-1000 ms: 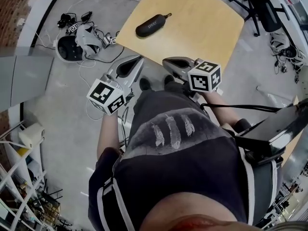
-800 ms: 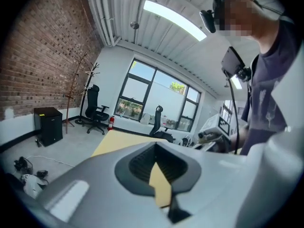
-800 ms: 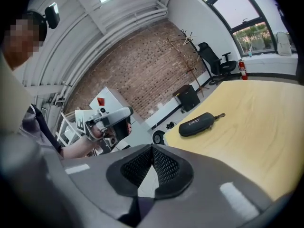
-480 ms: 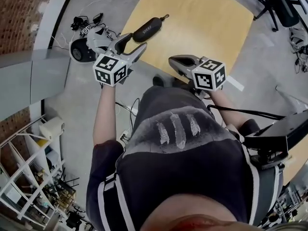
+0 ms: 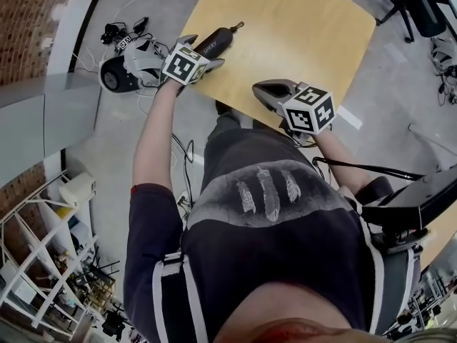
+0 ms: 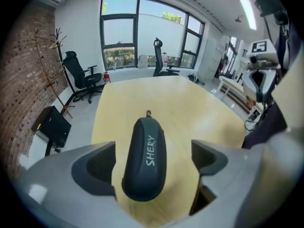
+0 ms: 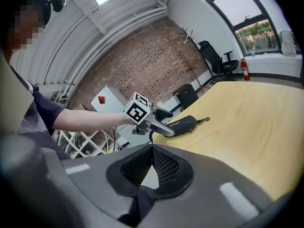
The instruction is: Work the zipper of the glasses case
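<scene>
A dark oval glasses case [image 5: 220, 38] printed SHERY lies on the light wooden table [image 5: 300, 27] near its left corner. Its zipper pull [image 5: 235, 26] points away from me. My left gripper [image 5: 202, 51] straddles the case's near end, and its jaws are opening. In the left gripper view the case [image 6: 145, 158] lies between the two fingers with a gap on each side, the pull [image 6: 148, 113] at the far tip. My right gripper [image 5: 255, 88] hovers shut and empty over the table's near edge. Its pads [image 7: 147, 164] meet in the right gripper view, which shows the case [image 7: 185, 123] further off.
White devices with cables [image 5: 125, 63] lie on the floor left of the table. Office chairs [image 5: 421, 6] stand at the far right, a black stand [image 5: 421, 191] at my right side. Shelving [image 5: 43, 263] fills the lower left.
My left gripper has reached forward from beside my body to the table corner and opened its jaws around the case. The right gripper has barely moved and stays shut.
</scene>
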Demonstrator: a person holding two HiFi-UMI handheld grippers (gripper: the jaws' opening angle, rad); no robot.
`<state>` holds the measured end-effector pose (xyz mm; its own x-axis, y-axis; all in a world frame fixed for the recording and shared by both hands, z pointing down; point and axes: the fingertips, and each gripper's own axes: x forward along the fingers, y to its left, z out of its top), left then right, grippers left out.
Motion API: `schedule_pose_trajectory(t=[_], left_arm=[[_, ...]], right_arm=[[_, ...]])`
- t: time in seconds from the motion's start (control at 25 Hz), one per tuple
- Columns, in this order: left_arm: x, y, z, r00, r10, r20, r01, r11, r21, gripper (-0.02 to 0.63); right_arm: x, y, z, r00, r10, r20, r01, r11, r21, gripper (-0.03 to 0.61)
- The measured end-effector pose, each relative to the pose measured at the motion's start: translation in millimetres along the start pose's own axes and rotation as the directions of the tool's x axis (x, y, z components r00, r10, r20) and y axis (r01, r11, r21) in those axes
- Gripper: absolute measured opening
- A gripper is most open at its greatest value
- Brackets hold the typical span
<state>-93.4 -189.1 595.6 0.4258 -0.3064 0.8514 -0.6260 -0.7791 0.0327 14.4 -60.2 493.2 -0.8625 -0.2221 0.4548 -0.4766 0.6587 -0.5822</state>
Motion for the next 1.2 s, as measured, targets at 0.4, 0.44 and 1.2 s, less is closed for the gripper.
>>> schedule_pose_trajectory(t=[0.4, 0.44, 1.2], left_arm=[[41.6, 11.9, -29.4, 0.998, -0.010, -0.061, 0.010, 1.000, 0.001, 0.356], [41.3, 12.9, -28.8, 0.999, -0.008, -0.048, 0.007, 1.000, -0.004, 0.353], [-61.3, -54.0, 5.5, 0.941, -0.106, 0.322, 0.206, 0.933, -0.294, 0.342]], right_arm=[[29.1, -19.9, 7.9, 0.988, -0.120, -0.099, 0.107, 0.986, -0.130, 0.000], [32.7, -23.0, 8.9, 0.985, -0.134, -0.106, 0.119, 0.983, -0.137, 0.000], [76.4, -35.3, 56.0, 0.945, -0.323, -0.059, 0.185, 0.671, -0.718, 0.138]])
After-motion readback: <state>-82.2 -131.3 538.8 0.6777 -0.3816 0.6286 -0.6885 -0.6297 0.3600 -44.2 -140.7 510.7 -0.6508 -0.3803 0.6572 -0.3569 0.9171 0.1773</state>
